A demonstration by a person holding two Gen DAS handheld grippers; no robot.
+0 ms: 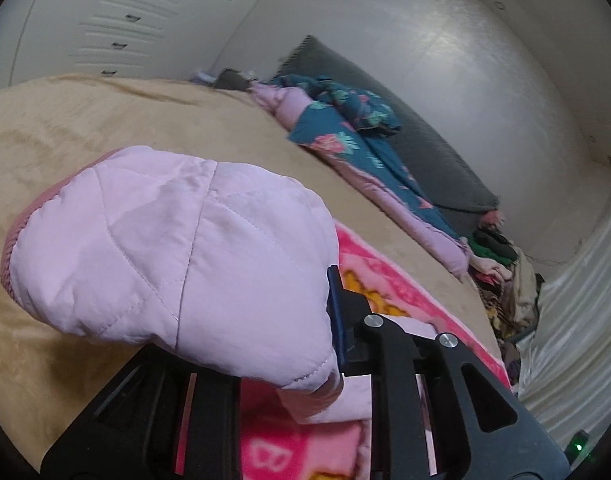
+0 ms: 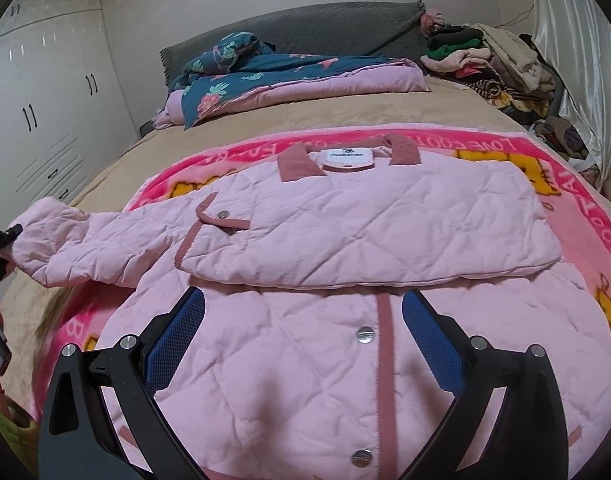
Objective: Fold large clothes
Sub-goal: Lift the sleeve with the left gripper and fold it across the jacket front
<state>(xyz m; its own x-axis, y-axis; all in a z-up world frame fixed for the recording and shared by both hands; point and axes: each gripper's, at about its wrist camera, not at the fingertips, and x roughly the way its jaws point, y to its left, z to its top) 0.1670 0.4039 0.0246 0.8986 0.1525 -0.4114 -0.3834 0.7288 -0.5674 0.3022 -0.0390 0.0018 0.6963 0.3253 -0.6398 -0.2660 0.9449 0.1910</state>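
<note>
- The left gripper (image 1: pixel 333 320) had its jaws pinching the sleeve (image 1: pixel 165 248) near its ribbed cuff (image 1: pixel 9 256); the padded cloth bulged out over the near finger and hid it, so only the blue pad (image 1: pixel 337 320) of the far finger showed. The grip sat at the end of the sleeve, most likely so the whole sleeve could be swung over the body in one move.
- The right gripper (image 2: pixel 303 328) hung over the lower front of the jacket (image 2: pixel 345 232) with its jaws spread wide and nothing between them; the blue pads (image 2: pixel 177 336) flanked the snap placket (image 2: pixel 385 360). It looked placed to press or steady the body while the other side was folded.
- The jacket lay front up on the pink blanket (image 2: pixel 585 208), collar (image 2: pixel 297 164) toward the head of the bed (image 2: pixel 345 112). One side was already folded across the chest, making a flat band below the collar.
- The held sleeve stretched out past the blanket's left edge, over the tan sheet, toward the left gripper seen at the frame's left border.
- Toward the headboard lay a folded floral quilt (image 2: pixel 265 76), and a heap of clothes (image 2: pixel 485 60) filled the far right corner, both well apart from the jacket, which left room to fold.
</note>
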